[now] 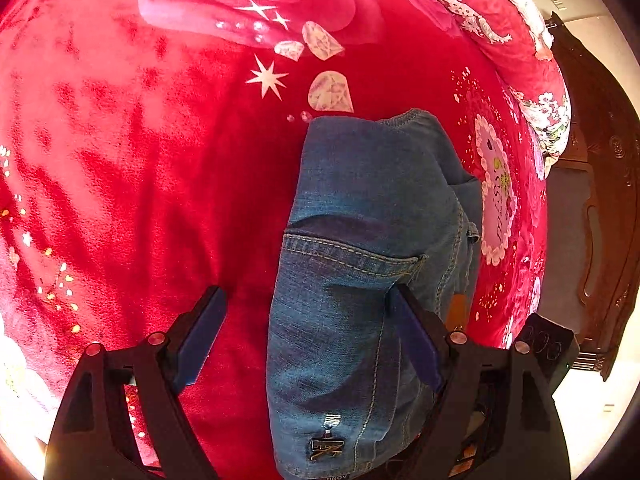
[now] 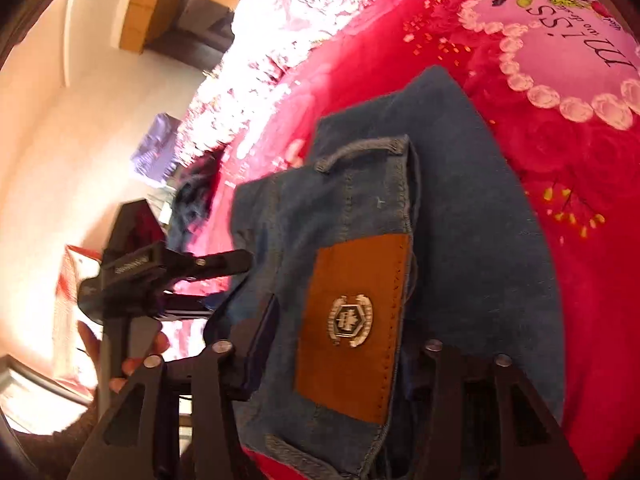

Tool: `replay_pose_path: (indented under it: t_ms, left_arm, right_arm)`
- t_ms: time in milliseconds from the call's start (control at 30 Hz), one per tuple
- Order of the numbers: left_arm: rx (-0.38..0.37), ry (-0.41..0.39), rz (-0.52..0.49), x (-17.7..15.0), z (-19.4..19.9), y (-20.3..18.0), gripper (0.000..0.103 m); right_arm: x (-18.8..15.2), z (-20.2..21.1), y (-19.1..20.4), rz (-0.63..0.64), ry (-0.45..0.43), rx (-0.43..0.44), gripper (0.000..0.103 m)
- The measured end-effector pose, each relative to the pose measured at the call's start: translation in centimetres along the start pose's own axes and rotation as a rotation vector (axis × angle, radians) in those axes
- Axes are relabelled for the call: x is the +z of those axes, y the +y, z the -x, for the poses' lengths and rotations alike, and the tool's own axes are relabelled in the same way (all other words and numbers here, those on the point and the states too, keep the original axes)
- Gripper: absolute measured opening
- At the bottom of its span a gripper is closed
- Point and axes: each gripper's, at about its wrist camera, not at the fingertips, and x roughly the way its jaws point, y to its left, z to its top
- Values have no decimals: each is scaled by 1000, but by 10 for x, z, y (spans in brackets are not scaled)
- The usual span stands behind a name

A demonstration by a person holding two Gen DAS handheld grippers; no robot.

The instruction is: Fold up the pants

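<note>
Pinching the waistband of the jeans (image 2: 460,208) between my right fingers (image 2: 264,336) to anchor it on the bed (image 1: 140,160), I keep my left fingers (image 1: 200,332) spread, gripping nothing, above the denim.

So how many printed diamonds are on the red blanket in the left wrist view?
3: two side by side below the rose, one just above the jeans. Others may be hidden underneath.

Red plush blanket (image 1: 160,160) printed with pink roses, white stars and gems, a scalloped pink heart (image 2: 568,60) with lettering near its far right edge, dark carved wooden furniture (image 1: 600,216) beyond that edge, pale floor (image 1: 592,404), tan wooden cabinet (image 2: 160,4) against a pale wall
</note>
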Motion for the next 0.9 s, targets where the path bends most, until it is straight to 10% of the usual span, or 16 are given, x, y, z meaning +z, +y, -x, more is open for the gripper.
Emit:
replay_pose_path:
  t_ms: [67,133,400,600,733,900]
  left_arm:
    - [15,-13,-14,-2,-1,-4,83]
    - [-15,-27,-33,-5,2,-11,43]
    - [-58,-118,-59,-17,32,-44,41]
    - [112,-40,-45,-3,-19,-39,49]
    - [62,-59,-22,-6,9,-31,48]
    - [62,-139,-98,-31,42,-34,55]
  right_arm:
    - [1,-2,-6,-30,-7,-10,24]
    - [1,-1,1,-19,-16,-47,18]
    - [30,57,57,161,-137,-121,13]
    - [24,16,-12,12,21,-279,21]
    - [21,40,-11,-27,-46,-235,42]
    - [14,95,8,7,-248,-212,37]
